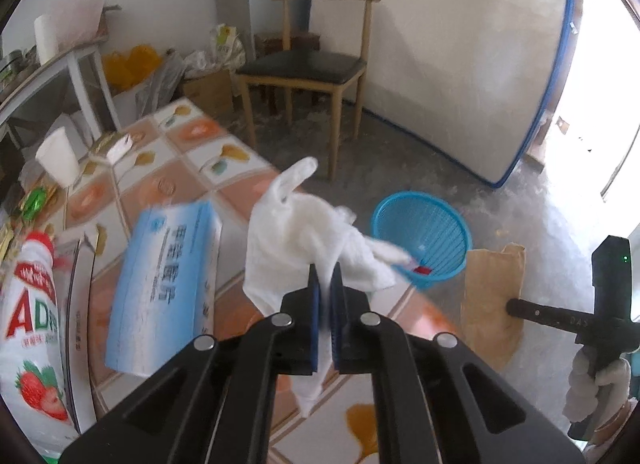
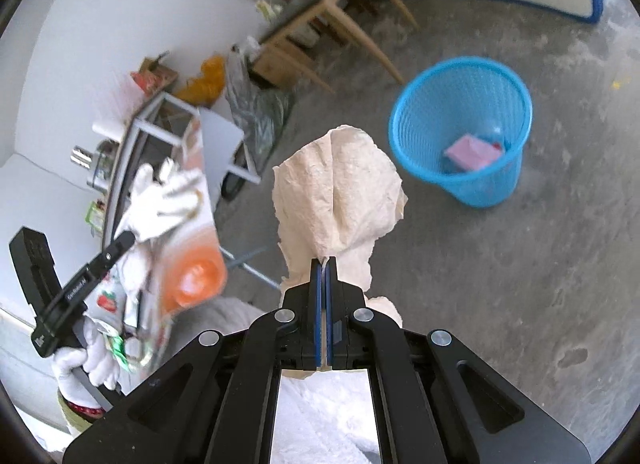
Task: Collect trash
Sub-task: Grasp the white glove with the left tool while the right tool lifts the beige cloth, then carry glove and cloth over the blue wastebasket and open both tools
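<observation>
White crumpled tissue is pinched in the left gripper at frame centre; the right gripper clamps beige paper, blue basket upper right.

My count: two grippers, left gripper and right gripper. Two crumpled tissues, one white tissue and one beige tissue. One blue basket on the floor, with one pink packet inside that I can make out. One wooden chair. On the table I see one blue-and-white box, one white paper cup, one strawberry drink bottle. One paper roll on the side shelf. Wrapper scraps too blurred to count.
</observation>
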